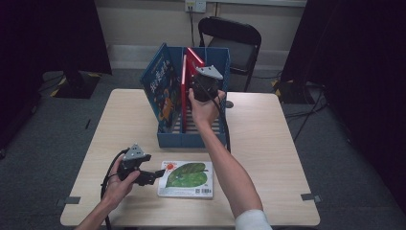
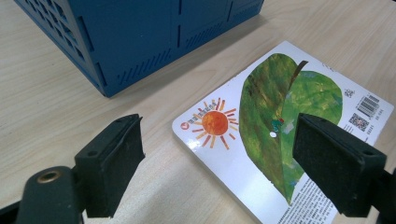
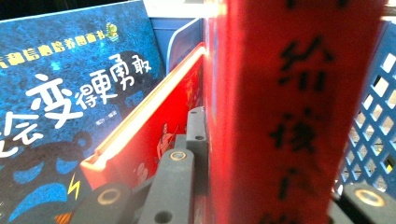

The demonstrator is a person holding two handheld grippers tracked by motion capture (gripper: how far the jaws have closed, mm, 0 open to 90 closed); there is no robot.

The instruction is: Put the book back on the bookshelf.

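A white picture book (image 1: pixel 189 178) with a green leaf and an orange sun lies flat near the table's front edge. My left gripper (image 1: pixel 157 175) is open at its left edge. In the left gripper view the jaws (image 2: pixel 219 163) stand wide apart over the sun corner of the book (image 2: pixel 280 116), holding nothing. A blue crate (image 1: pixel 191 140) at the table's middle holds upright books. My right gripper (image 1: pixel 200 79) is shut on a red book (image 1: pixel 194 61) in the crate. Its spine (image 3: pixel 289 107) with black characters sits between the jaws.
Inside the crate a large blue book (image 1: pixel 160 84) leans against the left wall, and a second red book (image 3: pixel 149 135) leans beside the held one. A black folding chair (image 1: pixel 234 40) stands behind the table (image 1: pixel 268 143). The crate's corner (image 2: pixel 140 37) lies just beyond the left gripper.
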